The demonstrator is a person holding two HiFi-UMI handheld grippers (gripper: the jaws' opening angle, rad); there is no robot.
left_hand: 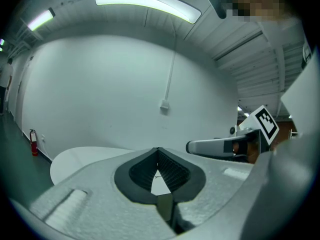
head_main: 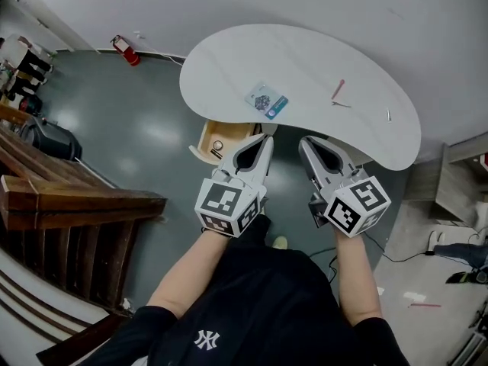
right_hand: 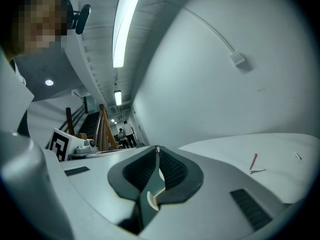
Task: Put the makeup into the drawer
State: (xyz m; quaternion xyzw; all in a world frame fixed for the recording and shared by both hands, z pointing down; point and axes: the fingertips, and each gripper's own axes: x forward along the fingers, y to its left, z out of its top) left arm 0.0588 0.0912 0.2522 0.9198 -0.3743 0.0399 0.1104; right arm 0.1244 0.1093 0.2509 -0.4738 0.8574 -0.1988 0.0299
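White tabletop [head_main: 305,59] carries the makeup: a blue-edged packet [head_main: 266,100], probably a blister card, lies just ahead of the left gripper [head_main: 264,142], its long side running crosswise to the jaws. A pink stick [head_main: 338,90] lies ahead of the right gripper [head_main: 307,143]. Both grippers are closed and empty. The wooden drawer [head_main: 203,139] stands open, just left of the left gripper

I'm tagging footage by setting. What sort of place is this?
Probably a workshop or lab hall rather than a home: bare painted floor, a fire extinguisher by the wall, a wooden staircase, and a strip light overhead.
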